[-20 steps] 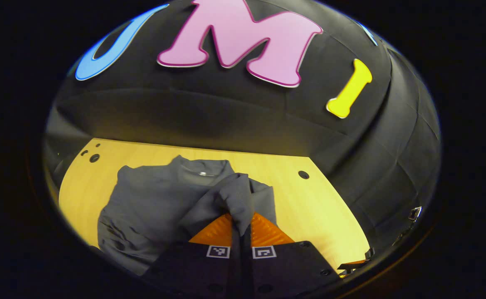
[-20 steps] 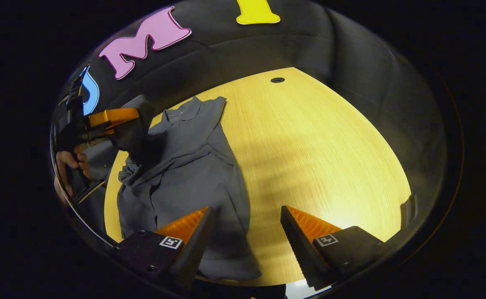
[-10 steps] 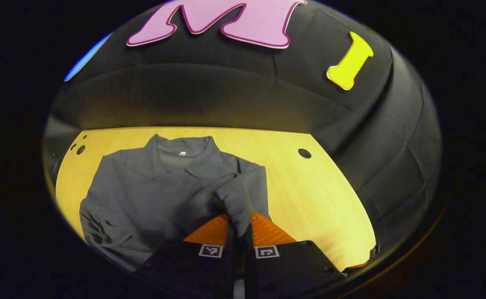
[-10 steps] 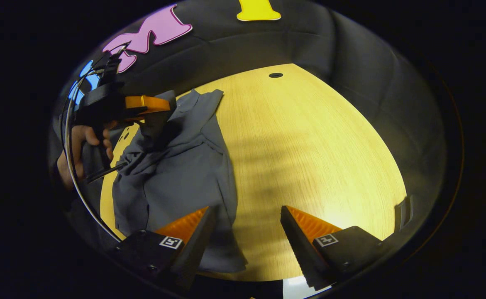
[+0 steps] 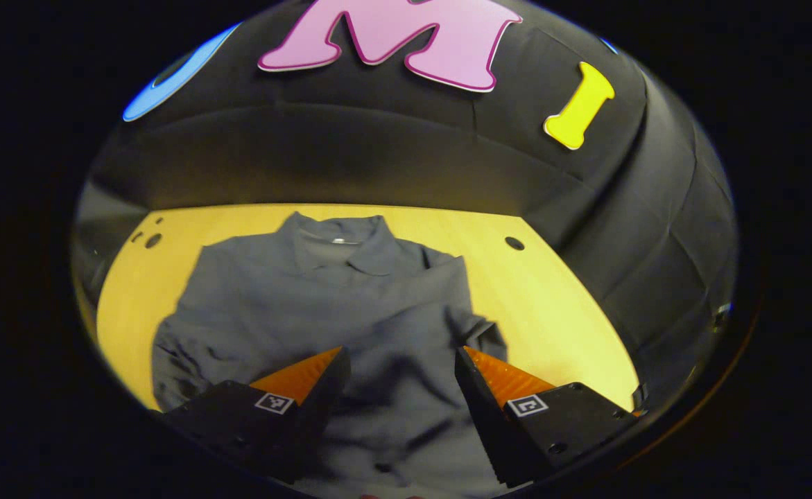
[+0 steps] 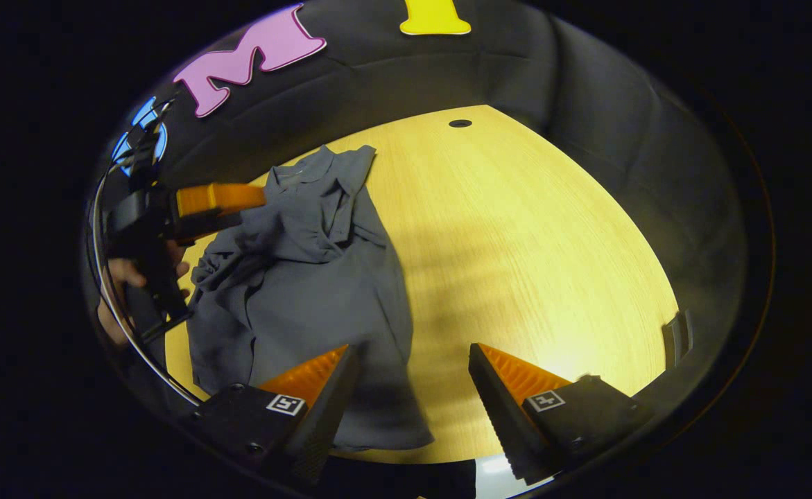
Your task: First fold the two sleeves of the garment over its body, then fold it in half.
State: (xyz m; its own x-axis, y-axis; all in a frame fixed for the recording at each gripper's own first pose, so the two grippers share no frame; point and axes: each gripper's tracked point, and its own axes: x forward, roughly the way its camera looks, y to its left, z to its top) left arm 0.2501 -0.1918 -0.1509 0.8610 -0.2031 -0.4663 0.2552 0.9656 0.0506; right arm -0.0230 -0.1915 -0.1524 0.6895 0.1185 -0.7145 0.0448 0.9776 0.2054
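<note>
Dim booth, warm glare on table (image 6: 586,291), fisheye-warped edges.

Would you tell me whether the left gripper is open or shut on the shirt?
Open. In the left gripper view, the left gripper shows its two fingers spread apart above the grey shirt, gripping no cloth.

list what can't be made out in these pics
- Shirt hem, left gripper view: cut off at the bottom edge behind the open left hand-held gripper.
- Shirt's near left part, right gripper view: behind one finger of the open right hand-held gripper.
- Collar label: too small to make out.
</note>
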